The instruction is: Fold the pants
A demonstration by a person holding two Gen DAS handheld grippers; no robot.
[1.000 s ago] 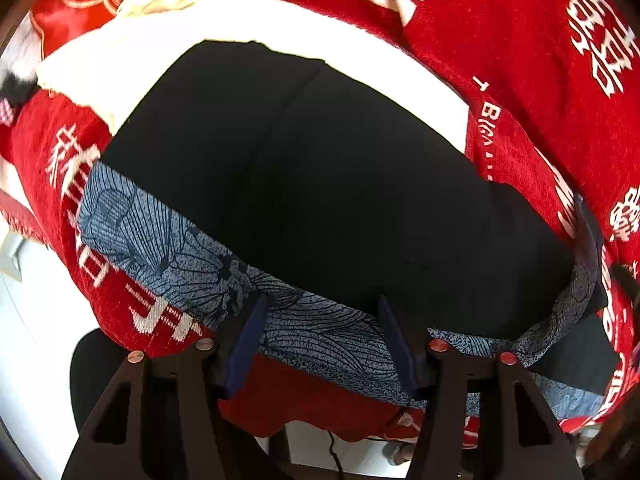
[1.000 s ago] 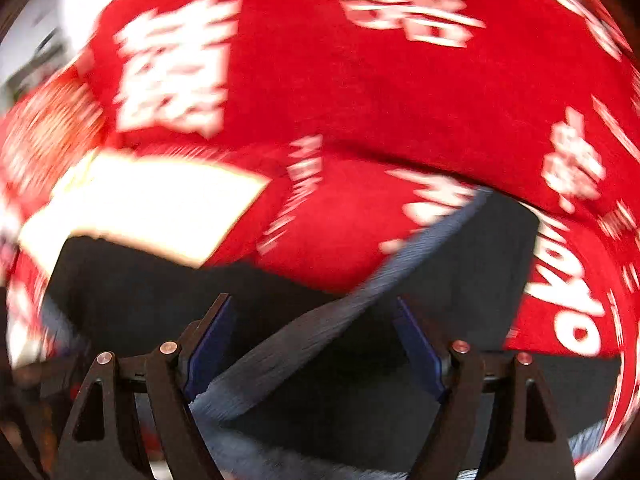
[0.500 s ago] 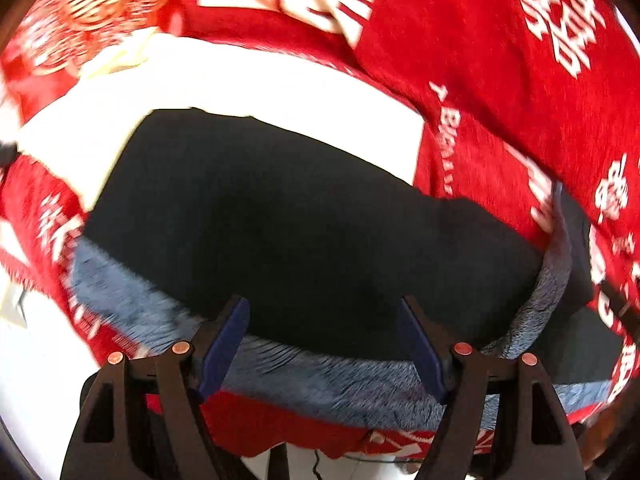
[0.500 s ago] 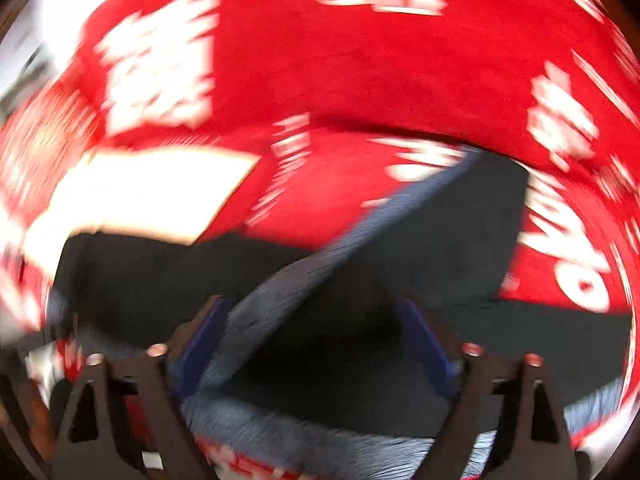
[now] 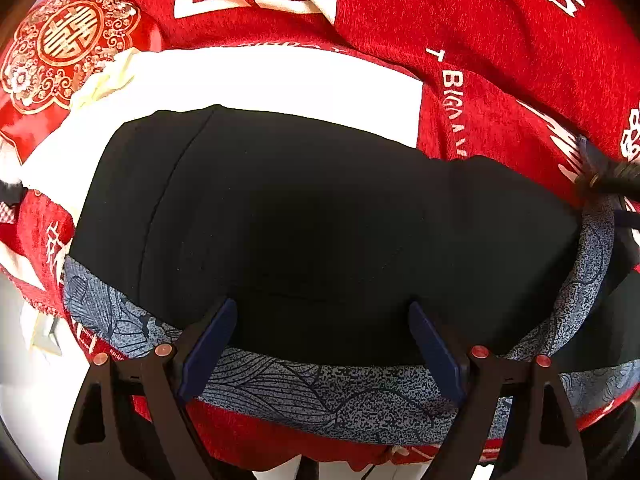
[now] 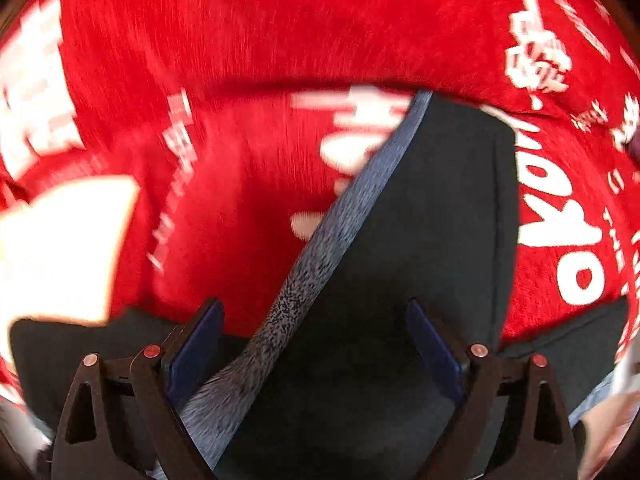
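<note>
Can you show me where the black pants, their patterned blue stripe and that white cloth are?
black pants (image 5: 320, 220), left wrist view, middle of the black fabric.
patterned blue stripe (image 5: 320, 392), left wrist view, near edge.
white cloth (image 5: 260, 84), left wrist view, bare centre.

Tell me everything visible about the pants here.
The pants are black, smooth cloth with a blue-grey patterned band along the near edge. They lie flat on a red printed cloth, partly over a white sheet. In the right view a banded flap slants upward. Both grippers are open above them.
</note>
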